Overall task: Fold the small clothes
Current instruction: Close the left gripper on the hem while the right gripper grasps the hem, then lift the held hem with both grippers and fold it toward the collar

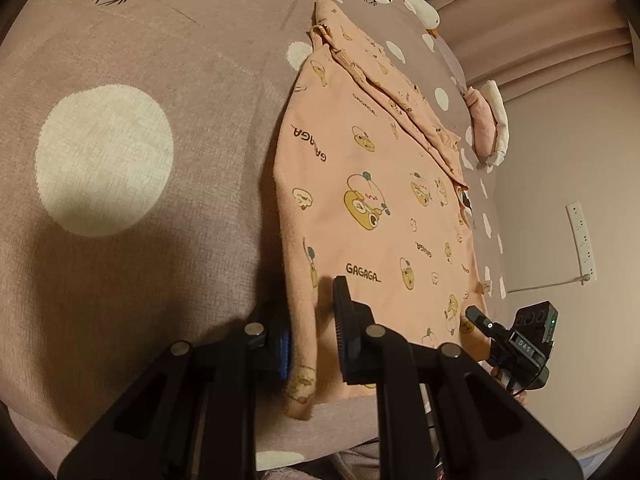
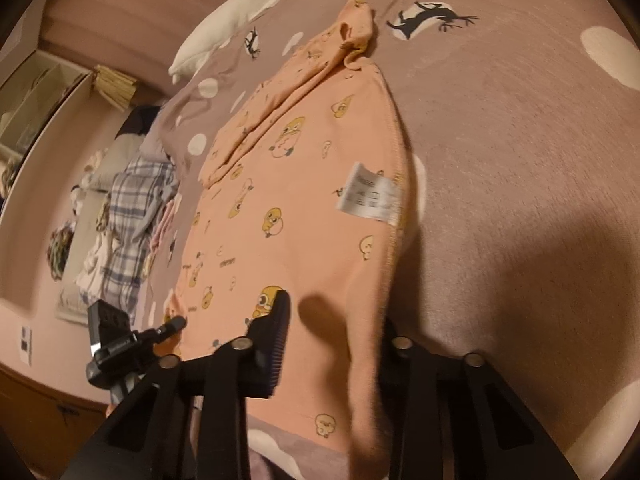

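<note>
The left gripper pinches the near left corner of the peach garment, a raised ridge of cloth squeezed between its pads. The right gripper grips the near right corner of the same garment, a fold of the hem standing up between its jaws. The garment lies flat on the dotted bedspread, its long axis running straight away from both grippers toward a bunched sleeve at the far end. Each hand holds its own near corner, so neither is closer; the likely fold carries the near hem away along that axis. A white care label sits on the garment near its right seam. The right gripper's outer finger is largely hidden behind the lifted cloth, so the contact there is hard to confirm. The garment's near edge is cut off behind the gripper frames.
</note>
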A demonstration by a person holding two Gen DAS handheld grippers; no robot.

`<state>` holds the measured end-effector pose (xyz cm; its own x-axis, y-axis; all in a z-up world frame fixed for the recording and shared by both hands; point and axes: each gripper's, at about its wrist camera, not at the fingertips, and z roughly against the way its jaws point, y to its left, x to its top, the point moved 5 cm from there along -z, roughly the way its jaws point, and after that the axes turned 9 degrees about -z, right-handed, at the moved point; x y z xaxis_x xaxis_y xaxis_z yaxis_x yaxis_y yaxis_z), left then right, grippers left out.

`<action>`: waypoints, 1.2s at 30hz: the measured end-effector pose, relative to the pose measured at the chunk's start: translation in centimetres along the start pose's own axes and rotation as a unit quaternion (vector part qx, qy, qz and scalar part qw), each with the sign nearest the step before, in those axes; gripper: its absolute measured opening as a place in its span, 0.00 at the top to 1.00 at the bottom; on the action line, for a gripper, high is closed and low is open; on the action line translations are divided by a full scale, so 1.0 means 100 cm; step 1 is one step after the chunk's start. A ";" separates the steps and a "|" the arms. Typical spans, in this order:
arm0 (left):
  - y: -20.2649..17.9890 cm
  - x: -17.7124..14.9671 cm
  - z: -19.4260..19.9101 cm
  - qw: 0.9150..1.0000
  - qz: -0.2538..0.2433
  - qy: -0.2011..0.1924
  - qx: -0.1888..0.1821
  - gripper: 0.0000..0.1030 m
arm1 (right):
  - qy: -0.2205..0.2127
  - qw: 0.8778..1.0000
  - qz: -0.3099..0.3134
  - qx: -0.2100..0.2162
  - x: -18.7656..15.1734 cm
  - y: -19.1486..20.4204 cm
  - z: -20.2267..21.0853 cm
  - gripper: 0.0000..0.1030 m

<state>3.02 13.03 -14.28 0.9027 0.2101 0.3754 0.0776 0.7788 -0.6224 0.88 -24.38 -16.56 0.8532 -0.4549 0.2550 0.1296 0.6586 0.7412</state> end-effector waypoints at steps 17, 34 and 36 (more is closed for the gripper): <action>-0.010 0.004 0.006 0.999 -0.005 -0.014 -0.040 0.87 | -0.014 0.999 0.019 0.037 0.001 0.022 0.008 0.90; -0.015 0.007 0.005 0.999 -0.019 -0.015 -0.043 0.87 | -0.018 0.998 0.034 0.049 0.003 0.036 0.007 0.90; -0.016 0.007 0.006 0.999 -0.021 -0.016 -0.044 0.87 | -0.019 0.998 0.032 0.049 0.003 0.036 0.007 0.90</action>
<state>3.29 12.27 -12.63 0.8843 0.1979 0.4230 0.1533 0.7326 -0.6632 1.23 -22.53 -13.42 0.8387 -0.4363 0.3259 0.0228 0.6261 0.7794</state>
